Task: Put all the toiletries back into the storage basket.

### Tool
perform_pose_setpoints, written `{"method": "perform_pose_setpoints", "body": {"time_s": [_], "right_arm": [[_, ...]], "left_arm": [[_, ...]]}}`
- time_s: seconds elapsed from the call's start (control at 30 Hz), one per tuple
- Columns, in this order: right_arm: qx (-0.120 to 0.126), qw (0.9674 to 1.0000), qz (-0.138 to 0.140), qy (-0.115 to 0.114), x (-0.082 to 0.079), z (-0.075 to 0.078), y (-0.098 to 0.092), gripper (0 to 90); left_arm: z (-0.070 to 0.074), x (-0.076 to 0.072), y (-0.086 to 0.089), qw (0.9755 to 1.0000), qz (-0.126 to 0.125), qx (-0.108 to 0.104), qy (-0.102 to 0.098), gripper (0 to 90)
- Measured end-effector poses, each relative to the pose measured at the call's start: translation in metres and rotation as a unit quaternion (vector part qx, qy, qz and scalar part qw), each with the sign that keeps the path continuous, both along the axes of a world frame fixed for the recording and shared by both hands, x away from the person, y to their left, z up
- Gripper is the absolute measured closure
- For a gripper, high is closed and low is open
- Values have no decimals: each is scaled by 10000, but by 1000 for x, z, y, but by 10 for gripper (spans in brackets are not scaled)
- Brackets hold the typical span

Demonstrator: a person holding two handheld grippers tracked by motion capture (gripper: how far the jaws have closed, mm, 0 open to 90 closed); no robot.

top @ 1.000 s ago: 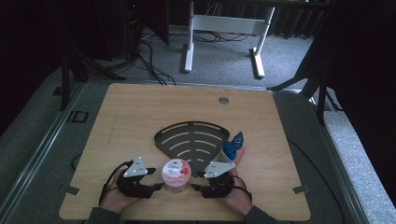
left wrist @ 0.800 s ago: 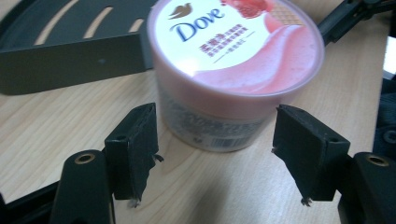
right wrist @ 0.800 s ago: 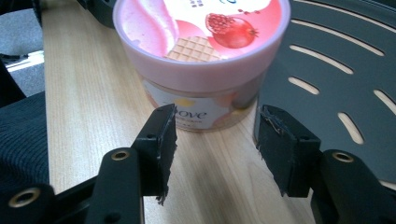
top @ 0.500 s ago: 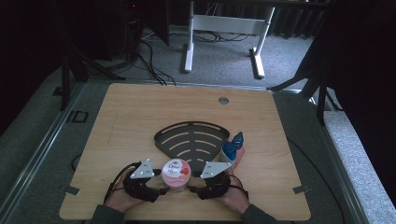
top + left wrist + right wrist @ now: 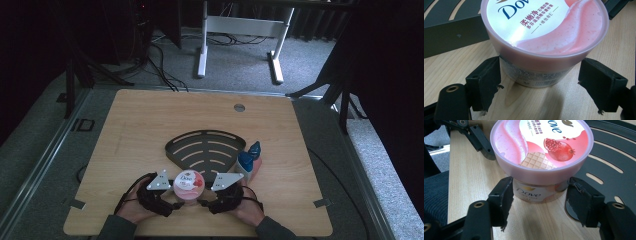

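Observation:
A Dove tub (image 5: 188, 186) with a pink lid stands upright on the wooden table (image 5: 150, 125), near its front edge. My left gripper (image 5: 172, 201) comes at it from the left and my right gripper (image 5: 204, 201) from the right. In the left gripper view the tub (image 5: 544, 30) sits between the black jaws of the left gripper (image 5: 541, 85), whose pads stand beside its lower wall. The right gripper (image 5: 539, 202) brackets the tub (image 5: 541, 145) the same way. Both pairs of jaws have just been opening, with the tub between them and resting on the table.
A black fan-shaped slotted rack (image 5: 205, 150) lies flat just behind the tub. A blue-capped bottle (image 5: 248, 162) stands at the rack's right corner, close to the right hand. A round grommet (image 5: 239, 107) sits at the back. The table's left and back parts are bare wood.
The left gripper's grey plate has edged slightly toward the tub. The tub and the right hand stay where they were.

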State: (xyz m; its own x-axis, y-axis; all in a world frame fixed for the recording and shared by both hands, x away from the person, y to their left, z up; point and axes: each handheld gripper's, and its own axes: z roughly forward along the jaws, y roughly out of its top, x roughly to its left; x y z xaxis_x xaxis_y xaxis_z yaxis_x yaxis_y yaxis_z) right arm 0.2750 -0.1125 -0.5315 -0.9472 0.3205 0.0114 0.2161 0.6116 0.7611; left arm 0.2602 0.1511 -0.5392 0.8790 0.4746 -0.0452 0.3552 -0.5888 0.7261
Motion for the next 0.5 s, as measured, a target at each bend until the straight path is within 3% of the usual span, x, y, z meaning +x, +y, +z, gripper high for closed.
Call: {"method": "perform_pose_setpoints", "body": {"time_s": [0.23, 0.5], "right_arm": [[18, 10000, 73, -55, 3, -1, 0, 345], [-2, 9999, 104, -70, 3, 0, 0, 336]], "left_arm": [[6, -4, -1, 9995, 7, -21, -303, 187], [5, -1, -1, 9995, -69, -32, -291, 176]]}}
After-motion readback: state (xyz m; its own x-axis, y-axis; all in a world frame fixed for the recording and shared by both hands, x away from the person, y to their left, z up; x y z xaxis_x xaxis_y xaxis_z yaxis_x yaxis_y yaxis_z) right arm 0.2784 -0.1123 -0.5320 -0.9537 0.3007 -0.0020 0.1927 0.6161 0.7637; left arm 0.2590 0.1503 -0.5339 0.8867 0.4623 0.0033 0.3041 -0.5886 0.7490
